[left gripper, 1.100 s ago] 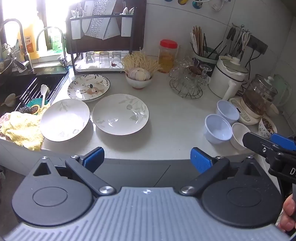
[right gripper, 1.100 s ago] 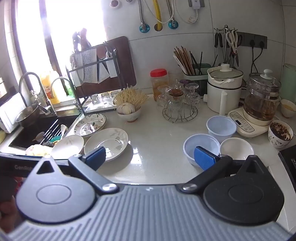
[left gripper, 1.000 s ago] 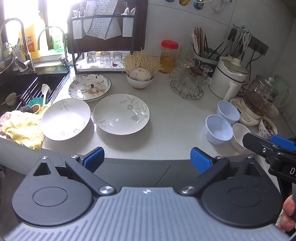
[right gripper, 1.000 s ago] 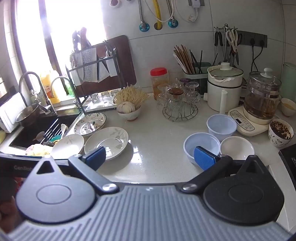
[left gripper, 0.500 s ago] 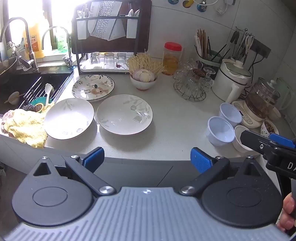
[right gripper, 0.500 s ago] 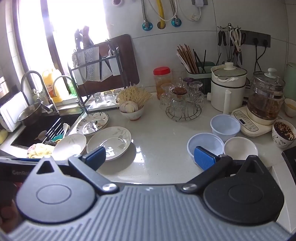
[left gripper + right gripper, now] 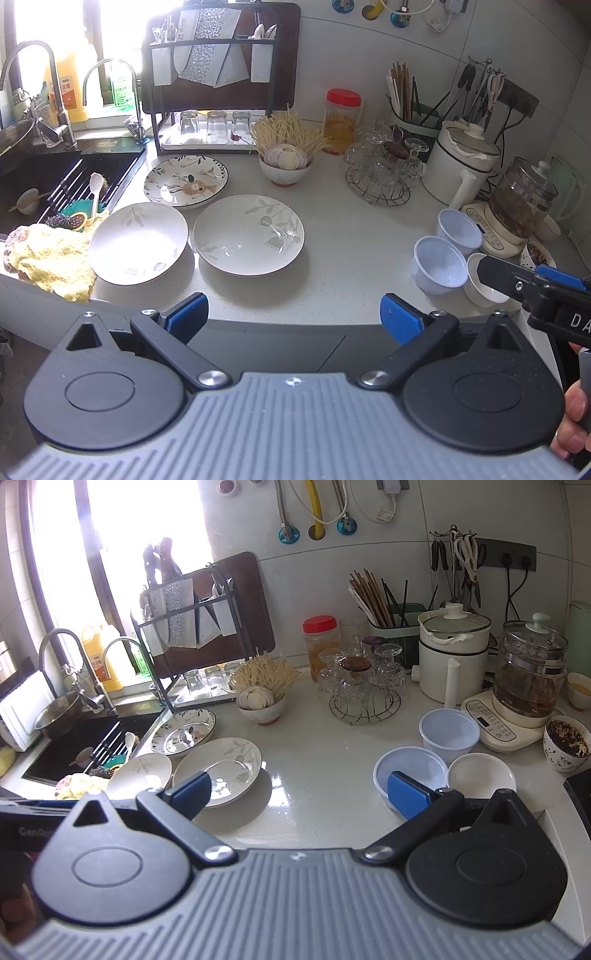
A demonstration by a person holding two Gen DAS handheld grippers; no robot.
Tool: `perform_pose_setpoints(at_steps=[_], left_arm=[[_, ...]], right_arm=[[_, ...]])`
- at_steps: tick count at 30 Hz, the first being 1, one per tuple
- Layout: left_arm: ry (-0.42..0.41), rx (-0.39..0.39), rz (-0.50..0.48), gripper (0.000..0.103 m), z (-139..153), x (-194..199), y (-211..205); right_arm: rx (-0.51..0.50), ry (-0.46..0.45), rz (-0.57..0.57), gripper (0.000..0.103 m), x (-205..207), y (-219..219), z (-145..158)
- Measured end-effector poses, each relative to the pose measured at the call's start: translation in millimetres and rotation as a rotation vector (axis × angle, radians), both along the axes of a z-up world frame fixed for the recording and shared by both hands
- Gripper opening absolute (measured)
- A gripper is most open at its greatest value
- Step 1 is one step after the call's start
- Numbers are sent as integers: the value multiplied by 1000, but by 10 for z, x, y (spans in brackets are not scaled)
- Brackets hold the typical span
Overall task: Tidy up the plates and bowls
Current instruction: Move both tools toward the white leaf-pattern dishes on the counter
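**Q:** How do the two grippers stand?

**A:** The left gripper (image 7: 293, 317) has its blue-padded fingers spread wide with nothing between them, held off the front edge of the countertop (image 7: 351, 258). The right gripper (image 7: 299, 794) is likewise spread and empty; in its own view its right pad overlaps the near pale-blue bowl (image 7: 410, 768), though whether they touch cannot be told. In the left wrist view the right gripper's finger reaches in from the right edge, crossing the small white bowl (image 7: 480, 291).

**Q:** Where are the plates?

**A:** Nearest the left gripper lie two white leaf-patterned plates side by side: the left leaf plate (image 7: 138, 242) and the right leaf plate (image 7: 248, 233), their rims just beside each other. The left one sits against a yellow cloth (image 7: 55, 258) at the counter's corner. Behind both, close to the sink (image 7: 44, 177), is a flower-patterned plate (image 7: 185, 181).

**Q:** And the bowls?

**A:** Three are grouped at the right: the near pale-blue bowl, a far pale-blue bowl (image 7: 448, 729) behind it, and the small white bowl to the right of the near one. Well apart from them, a bowl of garlic (image 7: 285, 166) stands in front of the drying rack (image 7: 218, 96).

**Q:** What lies behind?

**A:** A wire stand of glasses (image 7: 380, 173), a red-lidded jar (image 7: 341, 116), a white cooker (image 7: 461, 162) and a glass kettle (image 7: 524, 199) along the tiled wall.
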State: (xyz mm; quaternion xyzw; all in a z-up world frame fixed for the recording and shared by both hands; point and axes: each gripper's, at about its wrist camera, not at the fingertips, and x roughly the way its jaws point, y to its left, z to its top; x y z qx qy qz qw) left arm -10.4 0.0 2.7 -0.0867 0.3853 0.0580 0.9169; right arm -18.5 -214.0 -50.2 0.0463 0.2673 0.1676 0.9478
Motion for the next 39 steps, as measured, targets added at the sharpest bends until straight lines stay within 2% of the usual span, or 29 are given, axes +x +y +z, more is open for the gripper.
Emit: perform_pose_setpoints(at_steps=[28, 39], left_arm=[[3, 3, 9, 101, 45, 78, -5], [13, -9, 5, 101, -22, 72, -59]], right_arm=[[13, 4, -1, 103, 89, -37, 17], [0, 4, -11, 103, 85, -14, 7]])
